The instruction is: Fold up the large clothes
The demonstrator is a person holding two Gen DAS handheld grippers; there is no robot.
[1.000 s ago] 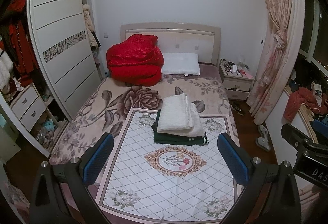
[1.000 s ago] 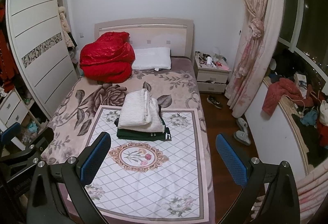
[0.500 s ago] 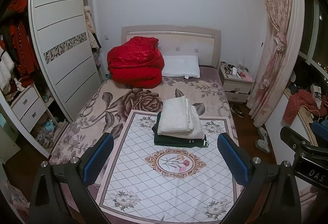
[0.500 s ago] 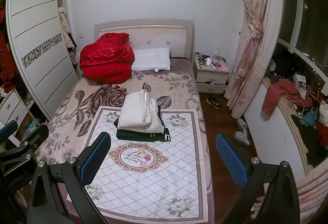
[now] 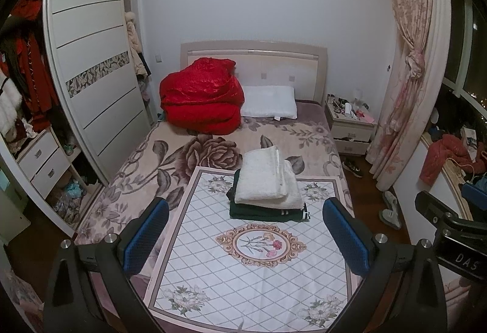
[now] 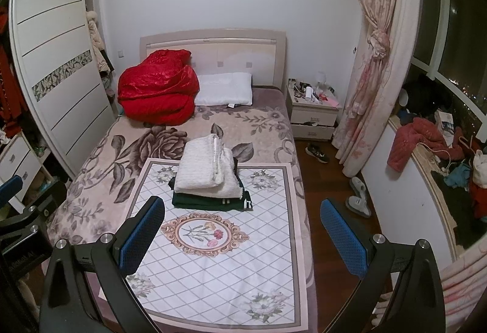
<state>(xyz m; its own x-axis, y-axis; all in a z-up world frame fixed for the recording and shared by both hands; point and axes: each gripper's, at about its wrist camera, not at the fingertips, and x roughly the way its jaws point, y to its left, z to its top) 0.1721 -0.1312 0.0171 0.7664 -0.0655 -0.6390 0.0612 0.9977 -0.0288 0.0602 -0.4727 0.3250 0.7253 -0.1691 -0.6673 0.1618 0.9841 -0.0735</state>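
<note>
A folded cream-white knit garment (image 5: pixel 266 177) (image 6: pixel 207 165) lies on top of a folded dark green garment (image 5: pixel 268 209) (image 6: pixel 210 200), stacked on a white diamond-patterned mat (image 5: pixel 252 266) (image 6: pixel 219 254) on the bed. My left gripper (image 5: pixel 246 237) is open, held well back from the stack above the bed's foot, with nothing between its blue pads. My right gripper (image 6: pixel 242 234) is also open and empty, at a similar distance, slightly right of the stack. The other gripper's black body shows at each view's edge.
A red quilt (image 5: pixel 202 100) and a white pillow (image 5: pixel 269 103) sit at the headboard. A wardrobe (image 5: pixel 91 65) stands left of the bed. On the right are a nightstand (image 6: pixel 313 110), curtain (image 6: pixel 374 59), shoes and slippers (image 6: pixel 359 200) on the floor, and a cluttered window ledge (image 6: pixel 438 156).
Both cameras have drifted slightly back and up, so the bed and stack sit a little lower in view. The folded stack has not moved; both grippers stay open.
</note>
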